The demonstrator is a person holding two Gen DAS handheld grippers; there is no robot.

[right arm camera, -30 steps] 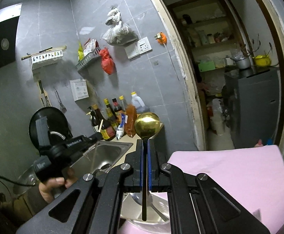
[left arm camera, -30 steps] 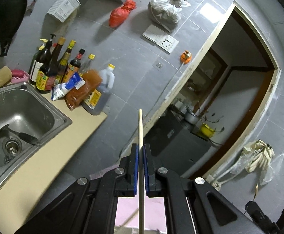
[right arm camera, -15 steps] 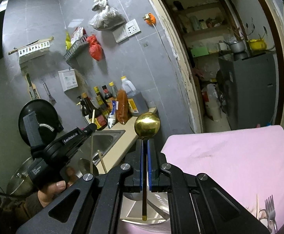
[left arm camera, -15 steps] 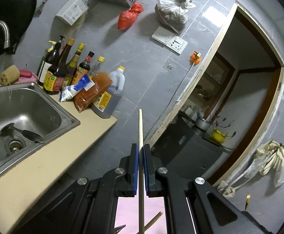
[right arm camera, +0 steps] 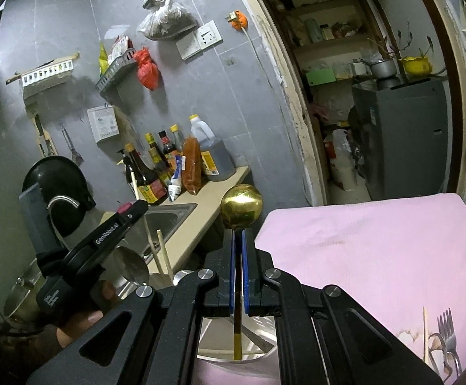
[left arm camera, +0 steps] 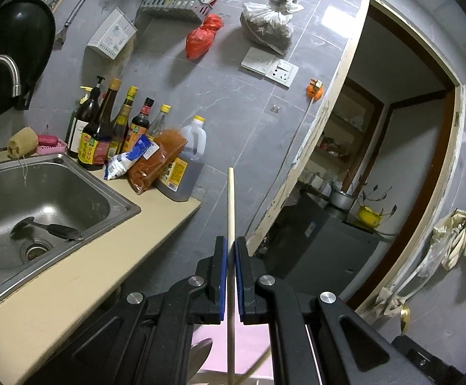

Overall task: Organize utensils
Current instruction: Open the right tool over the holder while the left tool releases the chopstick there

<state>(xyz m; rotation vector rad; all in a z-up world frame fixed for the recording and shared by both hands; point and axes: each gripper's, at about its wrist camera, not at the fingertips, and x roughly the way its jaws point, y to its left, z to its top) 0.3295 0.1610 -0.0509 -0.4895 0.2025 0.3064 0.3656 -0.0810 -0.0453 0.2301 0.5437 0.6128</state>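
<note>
Holding a wooden chopstick (left arm camera: 230, 211) upright in the left gripper (left arm camera: 229, 276), clamping a gold spoon (right arm camera: 241, 205) bowl-up in the right gripper (right arm camera: 239, 276), hovering over the metal holder (right arm camera: 223, 340) beneath.

1. Dim, cool indoor light; a bright patch of glare sits on the grey wall tiles (left arm camera: 335, 11) near the doorway.
2. Hung bags cast soft shadows on the wall.
3. Strong fisheye curvature bends the door frame (right arm camera: 294, 102); black vignetting fills the corners.
4. Focus is sharp; the room beyond the doorway is murkier.
</note>
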